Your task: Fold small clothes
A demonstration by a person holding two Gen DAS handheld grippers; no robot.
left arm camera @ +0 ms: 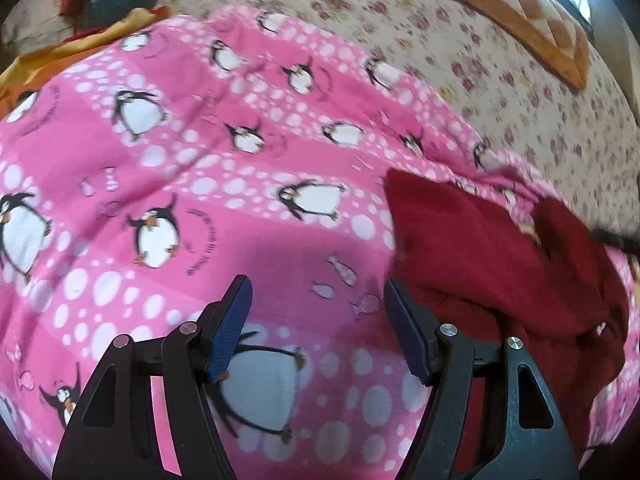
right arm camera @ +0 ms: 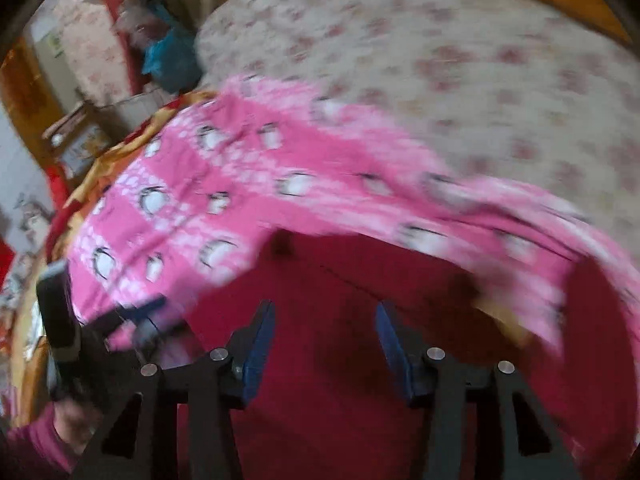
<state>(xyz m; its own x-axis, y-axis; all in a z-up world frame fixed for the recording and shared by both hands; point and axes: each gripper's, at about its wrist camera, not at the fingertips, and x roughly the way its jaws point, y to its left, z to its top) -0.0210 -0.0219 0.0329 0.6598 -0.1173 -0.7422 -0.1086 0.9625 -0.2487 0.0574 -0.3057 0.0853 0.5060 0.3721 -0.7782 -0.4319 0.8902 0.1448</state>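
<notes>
My left gripper hangs over the pink fleece blanket printed with penguins and white dots. Its blue-padded jaws stand apart with nothing between them; only pink cloth shows in the gap below.

The dark red knit garment lies crumpled on the blanket, just beside my left gripper's right finger. One red fold rises near the right edge of the left wrist view, with pink cloth showing through a gap in it.

My right gripper is above the same red garment, which fills the lower middle of the right wrist view. The jaws are apart here too, and no cloth is pinched between the pads. This view is heavily blurred.

Pink blanket lies beyond the red cloth and curls around its right side.

Beneath it all is a cream bedsheet with small red flowers. An orange and cream checked quilted cushion sits far off on the sheet. A yellow and orange cloth peeks from under the blanket's far left edge.

A magenta sleeve shows at lower left in the right wrist view.
</notes>
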